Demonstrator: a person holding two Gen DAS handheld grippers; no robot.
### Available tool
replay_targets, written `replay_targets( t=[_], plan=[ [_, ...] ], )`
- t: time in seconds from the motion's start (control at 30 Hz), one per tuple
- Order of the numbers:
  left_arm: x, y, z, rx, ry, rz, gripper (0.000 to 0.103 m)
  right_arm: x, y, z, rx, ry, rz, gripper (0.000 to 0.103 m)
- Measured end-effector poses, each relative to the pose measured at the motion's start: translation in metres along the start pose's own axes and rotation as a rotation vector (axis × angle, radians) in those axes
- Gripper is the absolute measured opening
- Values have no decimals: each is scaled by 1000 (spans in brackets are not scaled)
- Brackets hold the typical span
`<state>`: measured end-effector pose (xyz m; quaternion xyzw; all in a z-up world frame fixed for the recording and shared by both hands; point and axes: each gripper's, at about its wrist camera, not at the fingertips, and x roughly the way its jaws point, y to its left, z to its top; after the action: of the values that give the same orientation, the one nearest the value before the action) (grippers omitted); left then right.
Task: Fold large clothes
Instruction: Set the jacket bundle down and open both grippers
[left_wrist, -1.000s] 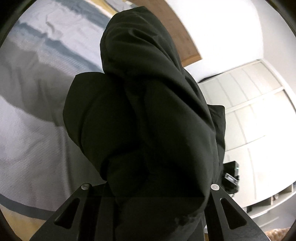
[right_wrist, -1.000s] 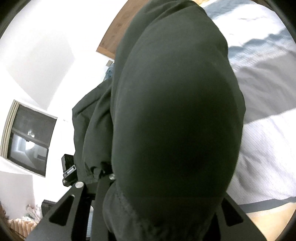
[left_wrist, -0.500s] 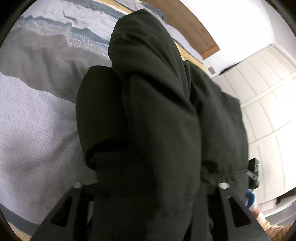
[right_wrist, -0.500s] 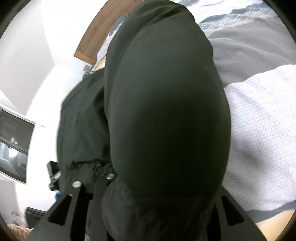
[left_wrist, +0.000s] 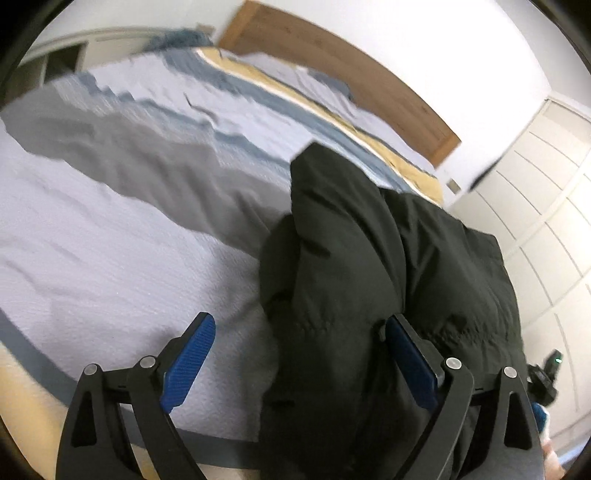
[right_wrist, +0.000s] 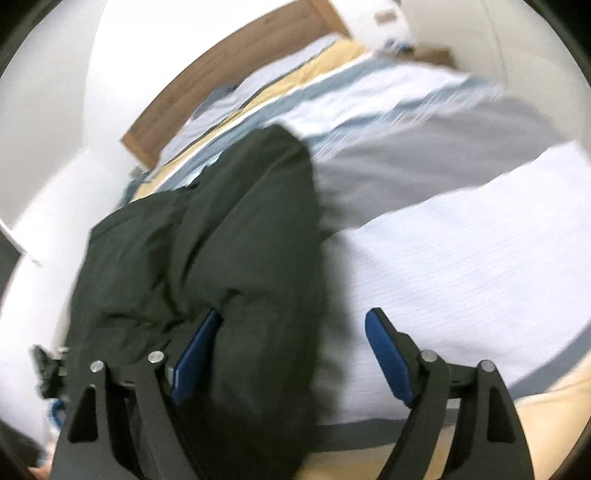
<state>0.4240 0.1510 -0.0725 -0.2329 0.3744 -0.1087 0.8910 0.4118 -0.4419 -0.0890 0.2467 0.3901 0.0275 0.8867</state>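
**Both grippers opening over the dark garment on the bed**

A dark, padded garment (left_wrist: 369, 280) lies on the bed (left_wrist: 110, 251), near its front edge, on the pale textured bedcover (right_wrist: 461, 266). It is bunched and folded over itself, with one long thick part that reaches toward the wooden headboard (left_wrist: 343, 59).

The left gripper (left_wrist: 301, 362) is opening at this moment. Its blue fingers (left_wrist: 190, 362) stand wide apart. The garment is between them, closer to the right finger, which touches the cloth or is just beside it; the left finger is over bare bedcover, apart from the cloth. The fingers do not press on the garment.

The right gripper (right_wrist: 291, 362) is opening too, and its fingers (right_wrist: 386, 358) are also wide. The garment fills the left part of the gap, and the left finger lies against it, partly hidden by a fold. The right finger is free, above the bedcover.

Both views are a little blurred. White cupboard doors (left_wrist: 535, 206) stand beside the bed.
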Motion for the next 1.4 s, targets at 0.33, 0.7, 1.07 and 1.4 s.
replay_targets(
  t=[0.33, 0.7, 1.07, 1.4],
  plan=[
    [-10, -48, -17, 165, -96, 119, 92, -39, 41, -22, -172, -177, -151, 82],
    [-70, -112, -37, 307, -145, 184, 96, -90, 94, -60, -253, -191, -148, 82],
    [-132, -175, -122, 396, -190, 280, 98, -142, 158, -140, -346, -147, -208, 82],
    [-187, -207, -176, 424, -251, 259, 102, -193, 192, -193, -394, -178, -241, 82]
  ],
)
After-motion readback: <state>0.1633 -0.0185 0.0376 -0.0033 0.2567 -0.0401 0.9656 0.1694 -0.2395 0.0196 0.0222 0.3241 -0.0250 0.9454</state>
